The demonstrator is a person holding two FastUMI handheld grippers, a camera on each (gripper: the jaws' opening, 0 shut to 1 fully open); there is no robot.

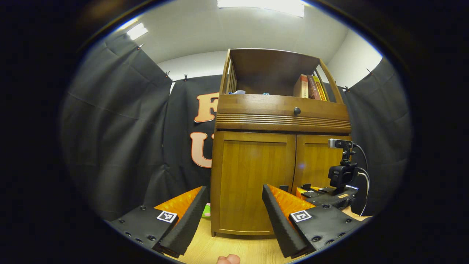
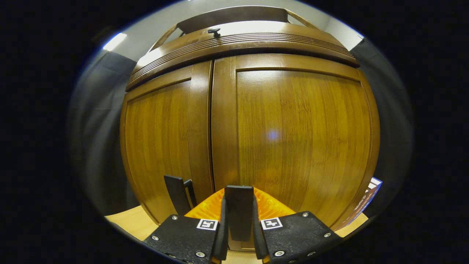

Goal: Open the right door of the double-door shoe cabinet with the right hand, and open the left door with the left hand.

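Left tool: your left tool [image 1: 232,220] is spread wide with nothing between its fingers, standing back from the shoe cabinet [image 1: 278,146].
Right tool: in the right gripper view your right tool [image 2: 239,220] is nearly closed, both fingers pressing a dark upright handle [image 2: 239,209] low on the right door [image 2: 293,135]; a second dark handle [image 2: 177,198] sits at 10 o'clock from it, on the left door [image 2: 161,139].
Right tool from afar: in the left gripper view the right tool [image 1: 315,192] sits low against the right door [image 1: 318,161], at 3 o'clock of your own fingers.
Surface: pale wood floor [image 1: 227,249] under the cabinet.
Room: black cloth walls [image 1: 117,139], white ceiling with lit panels [image 1: 262,4].
Doors: both shut and upright, long axis vertical, seam [image 2: 211,128] running from 12 to 6 o'clock.
Above the doors: a drawer with a dark knob [image 1: 296,110], and books [image 1: 311,87] on the open shelf.
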